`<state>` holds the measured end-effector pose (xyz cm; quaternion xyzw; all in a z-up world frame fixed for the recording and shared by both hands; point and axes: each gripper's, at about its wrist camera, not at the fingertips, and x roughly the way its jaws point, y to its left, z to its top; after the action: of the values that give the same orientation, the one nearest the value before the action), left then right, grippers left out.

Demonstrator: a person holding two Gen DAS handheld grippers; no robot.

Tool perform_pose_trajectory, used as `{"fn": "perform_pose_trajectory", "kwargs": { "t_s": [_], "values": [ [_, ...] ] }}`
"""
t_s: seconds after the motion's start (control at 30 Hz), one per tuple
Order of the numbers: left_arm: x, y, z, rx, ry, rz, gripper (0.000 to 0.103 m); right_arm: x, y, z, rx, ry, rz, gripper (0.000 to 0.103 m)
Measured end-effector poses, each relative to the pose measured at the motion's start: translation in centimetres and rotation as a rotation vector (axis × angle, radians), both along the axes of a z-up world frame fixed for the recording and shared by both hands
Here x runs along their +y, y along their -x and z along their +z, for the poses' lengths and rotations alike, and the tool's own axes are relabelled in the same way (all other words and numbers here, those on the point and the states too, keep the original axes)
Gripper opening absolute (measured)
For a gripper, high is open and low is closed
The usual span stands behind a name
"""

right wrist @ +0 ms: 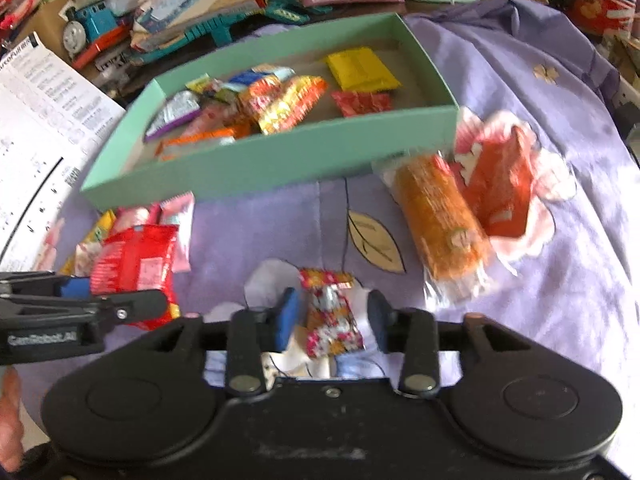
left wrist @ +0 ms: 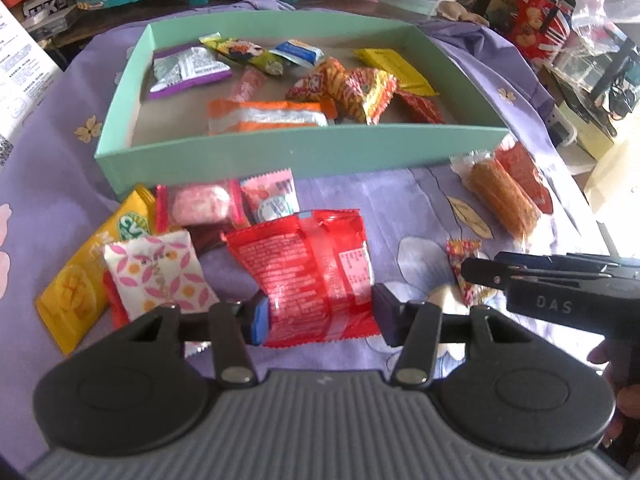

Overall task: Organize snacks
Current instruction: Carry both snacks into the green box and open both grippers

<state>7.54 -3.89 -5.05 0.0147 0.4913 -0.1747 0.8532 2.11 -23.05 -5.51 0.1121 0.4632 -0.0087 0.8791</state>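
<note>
Looked down on a lilac flowered cloth [left wrist: 400,200] spread over a crowded table, with books, toys and boxes heaped along its far edge.

Showed the left gripper [left wrist: 320,316] pinching a shiny red packet [left wrist: 312,272] by its lower end, one pad pressed against each side edge. Found the packet's upper end pointing away from the fingers, toward a shallow mint-green box [left wrist: 280,152] just ahead.

Held several snacks already inside that box: a purple-and-silver pack [left wrist: 184,68] at the far left, a flat yellow packet [left wrist: 396,68] at the far right, and an orange-and-clear bar [left wrist: 268,116] against the near wall, with more wrappers jumbled between them.

Left a small pile on the cloth ahead and to the left of the left gripper: a yellow pouch [left wrist: 76,280], a white pack with pink petals [left wrist: 156,272] and a clear-wrapped pink sweet [left wrist: 200,204].

Showed the right gripper [right wrist: 332,316], close beside the left one, with its pads spread. Framed a small red-and-gold candy [right wrist: 328,320] between them on the cloth, neither pad seeming to press on it.

Placed an orange roll in clear wrap [right wrist: 440,220] ahead and to the right of the right gripper, touching a red-orange pack [right wrist: 500,188] farther right, both outside the box near its corner.
</note>
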Motion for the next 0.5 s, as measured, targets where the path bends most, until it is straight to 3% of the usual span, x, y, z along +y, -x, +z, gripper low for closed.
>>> {"fn": "perform_pose_trajectory", "kwargs": {
  "t_s": [0.27, 0.33, 0.5],
  "values": [
    [0.4, -0.1, -0.9, 0.031, 0.004, 0.004, 0.050, 1.0, -0.8, -0.9, -0.013, 0.055, 0.019, 0.042],
    [0.4, 0.0, -0.8, 0.030, 0.008, 0.002, 0.050, 1.7, -0.9, -0.9, -0.008, 0.103, 0.046, 0.022],
    [0.4, 0.0, -0.1, 0.019, 0.031, -0.008, 0.050, 2.4, -0.8, 0.4, -0.027, 0.079, 0.073, 0.021]
  ]
}}
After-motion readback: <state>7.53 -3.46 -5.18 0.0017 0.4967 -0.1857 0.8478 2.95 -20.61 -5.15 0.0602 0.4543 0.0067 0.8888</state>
